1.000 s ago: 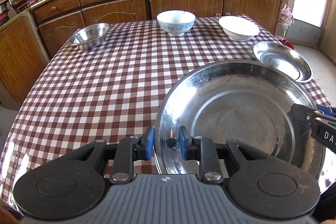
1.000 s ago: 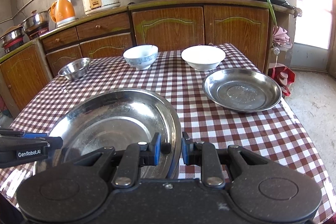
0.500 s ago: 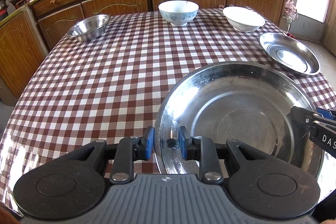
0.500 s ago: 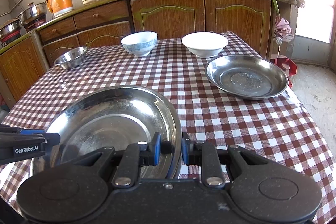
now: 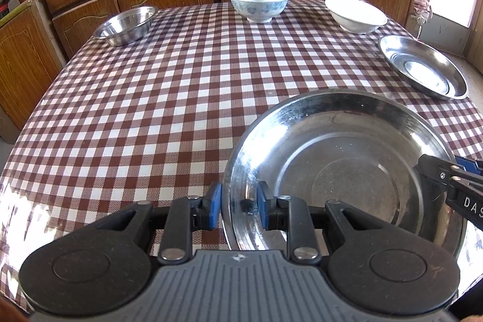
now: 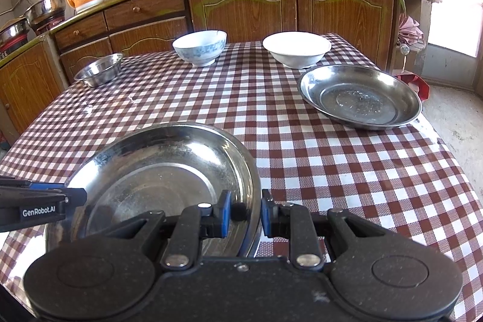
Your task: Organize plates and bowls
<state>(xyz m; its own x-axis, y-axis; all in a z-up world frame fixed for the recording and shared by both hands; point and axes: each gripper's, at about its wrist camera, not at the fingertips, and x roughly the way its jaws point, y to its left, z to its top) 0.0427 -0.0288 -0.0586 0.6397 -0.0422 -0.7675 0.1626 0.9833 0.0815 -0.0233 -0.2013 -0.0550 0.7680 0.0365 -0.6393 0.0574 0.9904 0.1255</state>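
Steel round plate (image 5: 347, 165) – rim pinched by left claw (image 5: 238, 208) and right claw (image 6: 246, 215)

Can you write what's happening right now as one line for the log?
left gripper: shut on big steel plate | right gripper: shut on big steel plate | other dishes: on table

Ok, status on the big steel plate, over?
Left gripper and right gripper shut on big steel plate rims. Smaller steel plate ahead. Nothing between.
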